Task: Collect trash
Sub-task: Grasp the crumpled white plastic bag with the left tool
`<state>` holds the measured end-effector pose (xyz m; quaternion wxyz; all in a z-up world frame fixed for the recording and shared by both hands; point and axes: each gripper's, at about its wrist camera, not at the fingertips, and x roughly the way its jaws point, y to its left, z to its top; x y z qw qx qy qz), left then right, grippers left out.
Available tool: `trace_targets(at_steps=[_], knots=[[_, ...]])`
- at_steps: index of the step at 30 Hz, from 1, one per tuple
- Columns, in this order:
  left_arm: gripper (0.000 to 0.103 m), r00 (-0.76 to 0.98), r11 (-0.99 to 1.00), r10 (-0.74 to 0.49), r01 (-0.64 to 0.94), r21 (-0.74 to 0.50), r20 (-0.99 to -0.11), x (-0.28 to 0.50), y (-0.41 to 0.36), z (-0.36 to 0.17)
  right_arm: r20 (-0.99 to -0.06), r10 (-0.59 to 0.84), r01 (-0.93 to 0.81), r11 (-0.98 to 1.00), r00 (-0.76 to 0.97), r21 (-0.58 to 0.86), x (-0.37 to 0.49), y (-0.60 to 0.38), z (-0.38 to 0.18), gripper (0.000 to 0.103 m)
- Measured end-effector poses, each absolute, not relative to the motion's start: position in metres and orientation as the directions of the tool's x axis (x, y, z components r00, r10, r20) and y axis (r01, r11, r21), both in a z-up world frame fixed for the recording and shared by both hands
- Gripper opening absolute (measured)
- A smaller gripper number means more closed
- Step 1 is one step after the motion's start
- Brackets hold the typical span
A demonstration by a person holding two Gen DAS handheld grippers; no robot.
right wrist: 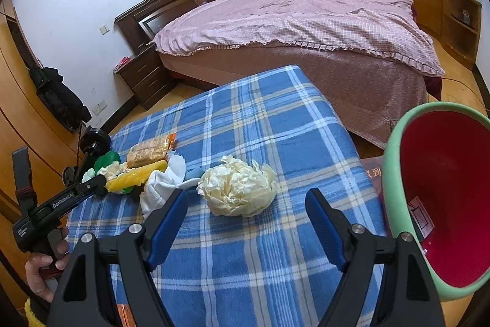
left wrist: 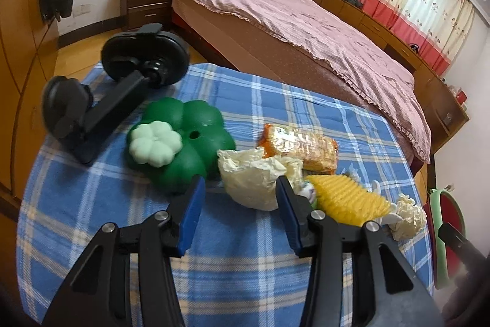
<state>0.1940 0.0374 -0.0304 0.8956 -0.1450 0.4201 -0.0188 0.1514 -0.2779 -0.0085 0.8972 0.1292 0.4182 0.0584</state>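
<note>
Two crumpled wads of pale paper lie on the blue plaid bench (right wrist: 245,118), and each hand-held gripper faces one of them. The right hand-held gripper (right wrist: 246,222) stands with its jaws spread wide and nothing between them; the rounder paper ball (right wrist: 237,189) sits straight ahead of it, just beyond the blue fingertips (right wrist: 171,216) and roughly centred on the gap. This ball has no clear long axis, so the approach angle should matter little. Off to its right, past the bench edge, the green bin with the red inside (right wrist: 444,198) tips its mouth toward the camera, near enough that the carry looks short.

The left hand-held gripper (left wrist: 240,195) is also open and empty, its jaws set narrower. The flatter paper wad (left wrist: 254,180) lies directly in front of it, between the tips and slightly beyond them; whether the right-hand pad already brushes the paper I cannot tell. That wad leans against a snack wrapper (left wrist: 303,146), a yellow ridged piece (left wrist: 343,198) and a green clover-shaped toy (left wrist: 183,137), so a grip there risks catching a neighbour.

My judgement: the right side has the cleaner pick, since its ball stands apart from the clutter and nearest the bin.
</note>
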Motion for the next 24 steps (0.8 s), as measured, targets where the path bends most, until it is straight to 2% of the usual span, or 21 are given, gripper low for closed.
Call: trace_targets(at_steps=[14,18,24], knots=[[0.048,0.667,0.951,-0.214,-0.025,-0.309,-0.714,0.211,0.017,-0.037,-0.751,0.222,-0.006,0.96,0.622,0.278,0.171,-0.273,-0.024,0.082],[0.034,0.666,0.944,-0.241,-0.007,-0.329,-0.706,0.212,0.015,-0.04,-0.757,0.226,-0.007,0.96,0.613,0.281,0.176,-0.271,-0.03,0.082],[0.03,0.687,0.948,-0.23,-0.001,-0.318,-0.69,0.203,0.016,-0.035,-0.763,0.231,-0.003,0.958,0.603,0.288,0.183,-0.269,-0.038,0.082]])
